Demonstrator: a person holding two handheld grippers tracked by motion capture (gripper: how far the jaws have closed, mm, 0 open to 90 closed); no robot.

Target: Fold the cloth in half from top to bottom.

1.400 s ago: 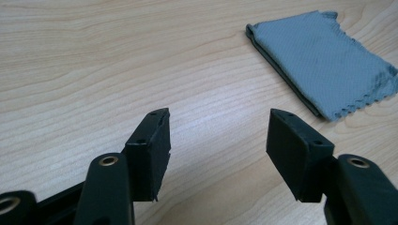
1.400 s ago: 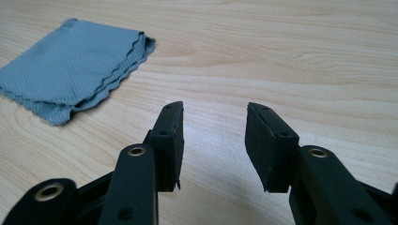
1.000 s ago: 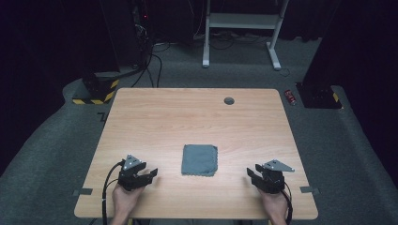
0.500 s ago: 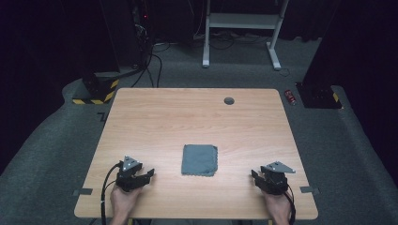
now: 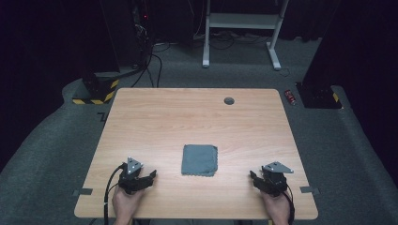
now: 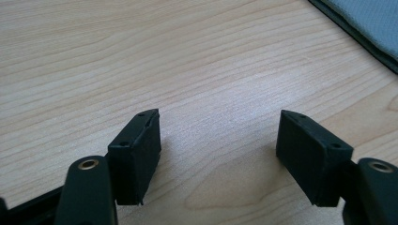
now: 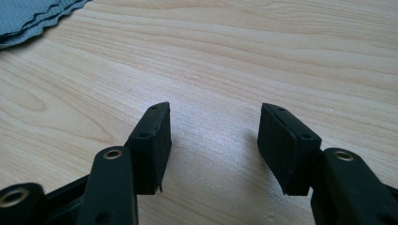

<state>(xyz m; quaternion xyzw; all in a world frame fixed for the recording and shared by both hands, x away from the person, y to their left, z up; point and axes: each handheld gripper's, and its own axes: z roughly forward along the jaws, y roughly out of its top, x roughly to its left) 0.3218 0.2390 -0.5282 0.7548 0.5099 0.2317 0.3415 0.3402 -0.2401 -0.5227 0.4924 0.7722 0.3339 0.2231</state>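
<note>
No text, label, brand or number can be read anywhere on the desk [image 5: 155, 117], the cloth or the floor.

Over the last second the left claw [image 5: 149, 177] has slid back toward the near edge of the counter [image 5: 187, 117], ending slightly farther from the folded grey cloth [image 5: 200, 160]. The right claw [image 5: 254, 178] has likewise pulled back toward the near edge and a little outward, away from the cloth.
</note>
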